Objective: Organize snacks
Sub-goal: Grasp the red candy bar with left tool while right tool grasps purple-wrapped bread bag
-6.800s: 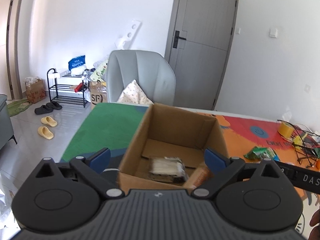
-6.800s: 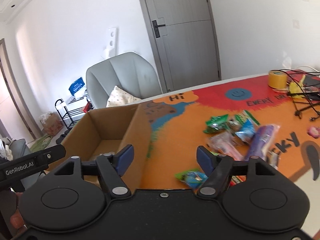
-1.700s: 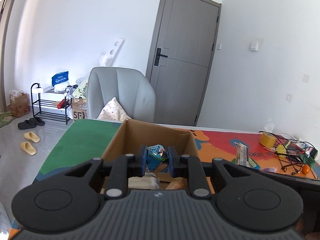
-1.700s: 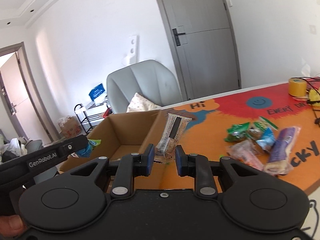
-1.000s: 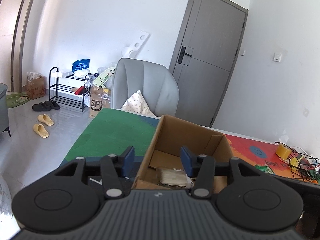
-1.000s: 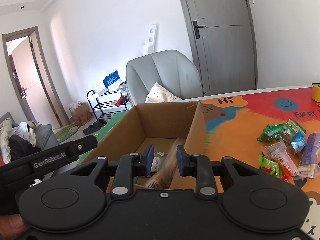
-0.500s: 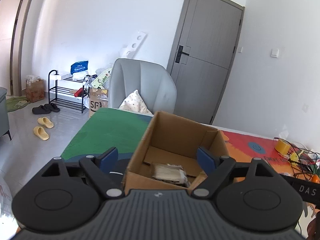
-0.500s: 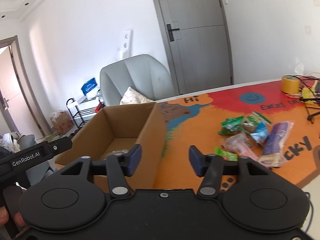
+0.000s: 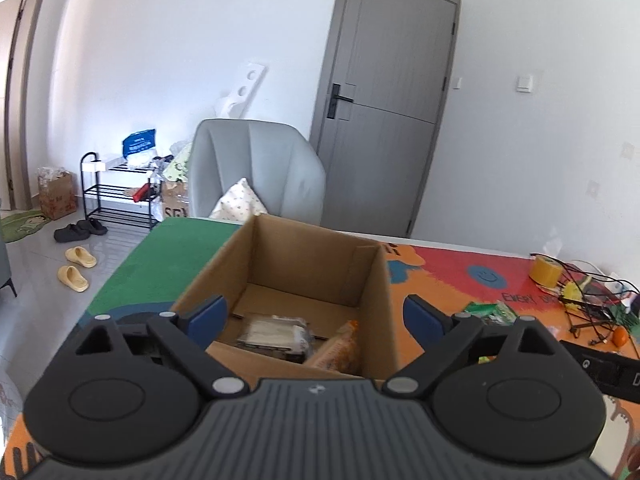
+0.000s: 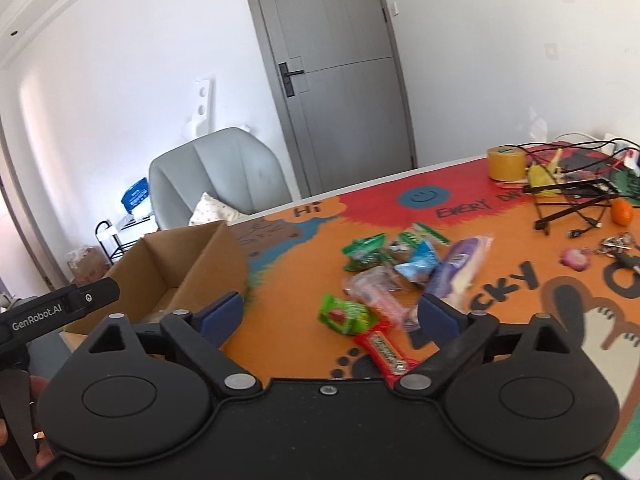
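**Inspector A:** The left gripper (image 9: 316,316) is being held wide open and empty in front of the cardboard box (image 9: 376,300), where a clear-wrapped packet (image 9: 276,332) and an orange packet (image 9: 340,350) are already lying. The right gripper (image 10: 330,318) is likewise being held fully spread, with nothing gripped, over the loose snacks on the printed mat (image 10: 280,344).

**Inspector B:** Where is risk being seen?

**Inspector A:** The green packet (image 10: 346,314), the red bar (image 10: 384,350) and the pink wrapper (image 10: 376,292) are being found touching or overlapping. If the jaws are being closed there carelessly, two items are likely being pinched together, or a slick wrapper is being squeezed out. The purple packet (image 10: 460,268) is lying just beside them and is liable to being nudged toward the cables (image 10: 572,208).
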The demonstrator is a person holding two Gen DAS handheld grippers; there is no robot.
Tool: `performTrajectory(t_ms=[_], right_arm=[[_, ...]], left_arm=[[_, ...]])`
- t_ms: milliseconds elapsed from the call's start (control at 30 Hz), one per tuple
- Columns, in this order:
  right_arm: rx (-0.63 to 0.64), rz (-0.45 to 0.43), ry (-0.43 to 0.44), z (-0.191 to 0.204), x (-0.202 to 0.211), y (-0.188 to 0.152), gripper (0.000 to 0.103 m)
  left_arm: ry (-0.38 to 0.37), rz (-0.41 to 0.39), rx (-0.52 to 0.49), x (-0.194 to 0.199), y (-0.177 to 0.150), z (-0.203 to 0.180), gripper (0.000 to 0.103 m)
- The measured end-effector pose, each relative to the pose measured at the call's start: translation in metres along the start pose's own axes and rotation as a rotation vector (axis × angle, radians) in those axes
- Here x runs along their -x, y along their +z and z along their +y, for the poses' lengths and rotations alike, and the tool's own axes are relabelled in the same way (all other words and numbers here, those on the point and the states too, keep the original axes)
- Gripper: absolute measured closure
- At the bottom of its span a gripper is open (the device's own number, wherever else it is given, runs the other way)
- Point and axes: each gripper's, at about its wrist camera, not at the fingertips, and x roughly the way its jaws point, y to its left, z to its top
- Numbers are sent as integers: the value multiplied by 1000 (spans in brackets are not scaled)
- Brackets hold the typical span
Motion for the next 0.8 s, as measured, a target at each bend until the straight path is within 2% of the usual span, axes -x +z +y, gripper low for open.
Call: performTrajectory(t_ms=[133,400,600,800], right_arm=[[-12,-10,-28,-14,7,0,2],[-32,-19,-55,-37,12,-4,2],[-40,-33,-75,-51,12,-5,3],[-100,-37,-85,-74,7,-9,5]], left_arm=[[-57,16,-23,1,-3,-14,9],[-125,24,-53,-1,-10,-39,8],[-163,33,-66,-6,-16,-57,8],[-169,82,-65,-24,-24,-79,8]])
